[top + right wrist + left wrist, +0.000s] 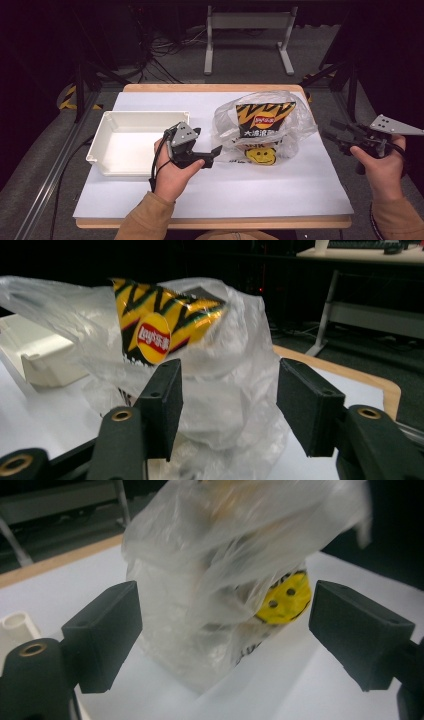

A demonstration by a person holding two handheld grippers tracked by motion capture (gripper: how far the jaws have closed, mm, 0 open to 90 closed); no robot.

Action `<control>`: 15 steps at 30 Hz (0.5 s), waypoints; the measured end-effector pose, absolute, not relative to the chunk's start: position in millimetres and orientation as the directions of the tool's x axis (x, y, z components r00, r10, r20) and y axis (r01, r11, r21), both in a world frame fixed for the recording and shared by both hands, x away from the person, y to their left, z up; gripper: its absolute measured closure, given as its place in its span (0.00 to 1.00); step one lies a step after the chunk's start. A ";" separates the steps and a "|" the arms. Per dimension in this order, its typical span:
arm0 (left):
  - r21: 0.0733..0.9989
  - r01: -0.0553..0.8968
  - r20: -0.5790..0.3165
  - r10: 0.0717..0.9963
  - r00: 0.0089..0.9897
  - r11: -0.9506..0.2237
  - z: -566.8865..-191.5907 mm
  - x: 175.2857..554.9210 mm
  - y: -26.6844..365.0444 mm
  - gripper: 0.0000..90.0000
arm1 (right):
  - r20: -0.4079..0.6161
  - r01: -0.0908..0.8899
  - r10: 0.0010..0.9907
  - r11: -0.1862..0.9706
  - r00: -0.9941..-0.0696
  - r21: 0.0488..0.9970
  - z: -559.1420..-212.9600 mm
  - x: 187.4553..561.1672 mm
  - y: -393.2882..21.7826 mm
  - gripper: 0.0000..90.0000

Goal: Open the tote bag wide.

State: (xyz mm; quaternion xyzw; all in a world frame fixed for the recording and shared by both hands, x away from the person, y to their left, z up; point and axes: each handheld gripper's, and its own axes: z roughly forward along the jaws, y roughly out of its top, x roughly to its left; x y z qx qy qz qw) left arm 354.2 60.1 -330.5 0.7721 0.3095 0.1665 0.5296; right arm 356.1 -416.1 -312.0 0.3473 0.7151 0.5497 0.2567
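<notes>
both grippers gape, unclenched: left gripper (212, 155) beside the plastic bag (300, 125) (chips inside), right gripper (334, 131) apart.

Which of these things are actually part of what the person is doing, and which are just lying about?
Part of the job:
- clear plastic bag
- chip packet inside it
- left gripper, open, next to the bag
- right gripper, open, off to the bag's other side

Probably just lying about:
- white tray, not being touched
- metal stand on the floor beyond the table
</notes>
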 end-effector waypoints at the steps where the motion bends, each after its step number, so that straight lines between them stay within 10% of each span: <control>1: 0.921 0.302 -0.071 0.654 0.753 -0.248 -330.5 354.2 60.1 0.14 | 0.015 0.215 0.779 0.155 -0.627 0.964 -312.0 356.1 -416.1 0.48; 15: 0.943 0.155 0.065 0.616 0.785 -0.296 -308.7 368.0 27.5 0.17 | 0.028 0.193 0.754 0.132 -0.656 0.972 -305.5 366.5 -392.5 0.42</control>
